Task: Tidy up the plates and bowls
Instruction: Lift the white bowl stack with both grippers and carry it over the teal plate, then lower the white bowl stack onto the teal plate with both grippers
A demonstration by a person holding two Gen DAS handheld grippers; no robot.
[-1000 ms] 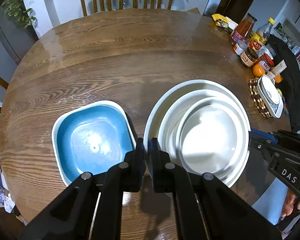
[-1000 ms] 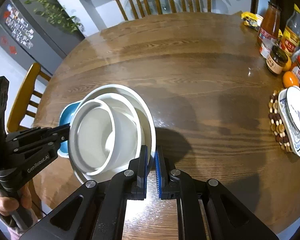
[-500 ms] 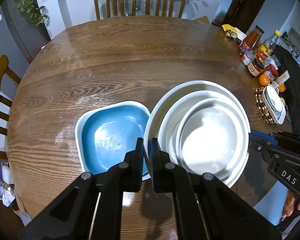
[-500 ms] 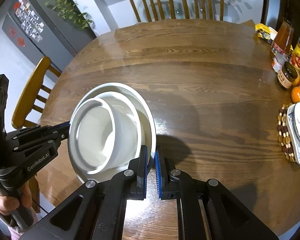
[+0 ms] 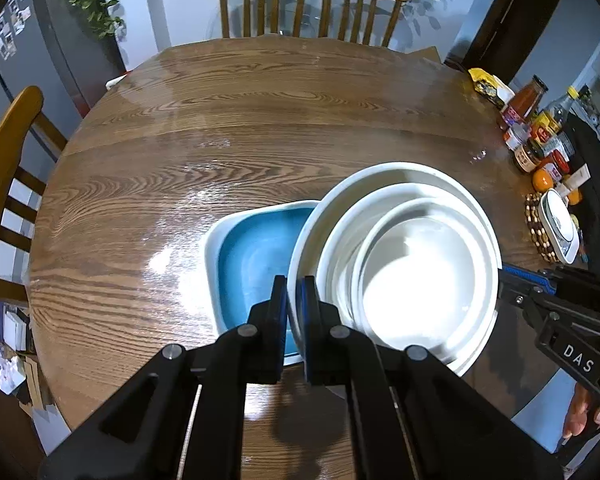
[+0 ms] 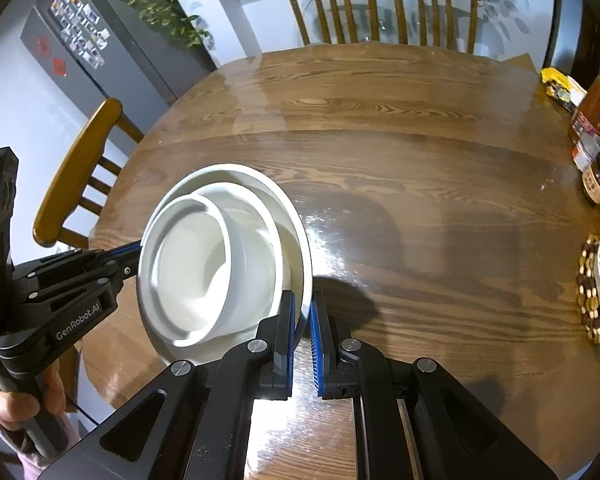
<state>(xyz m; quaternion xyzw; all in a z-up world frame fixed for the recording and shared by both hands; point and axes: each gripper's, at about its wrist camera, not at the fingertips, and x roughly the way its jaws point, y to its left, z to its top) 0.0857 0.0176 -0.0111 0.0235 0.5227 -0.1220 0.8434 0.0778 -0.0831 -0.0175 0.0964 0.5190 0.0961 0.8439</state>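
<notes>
A stack of white bowls (image 5: 412, 280), two smaller ones nested in a wide one, hangs above the round wooden table (image 5: 260, 128). My left gripper (image 5: 294, 284) is shut on the wide bowl's left rim. My right gripper (image 5: 504, 272) pinches the opposite rim. In the right wrist view the same stack of white bowls (image 6: 204, 276) tilts between the right gripper (image 6: 303, 300) and the left gripper (image 6: 134, 252). A blue square dish (image 5: 252, 256) with a white rim lies on the table, its right part under the stack. The right wrist view does not show it.
Jars and sauce bottles (image 5: 540, 136), an orange (image 5: 542, 180) and a white dish on a beaded trivet (image 5: 556, 224) crowd the table's right edge. A yellow packet (image 5: 486, 84) lies beyond them. Two wooden chairs (image 5: 308, 4) stand at the far side, another chair (image 5: 8, 168) at the left.
Both grippers have carried the white stack leftward, toward and partly over the blue dish. In the right wrist view the dish's blue edge has vanished behind the stack.
</notes>
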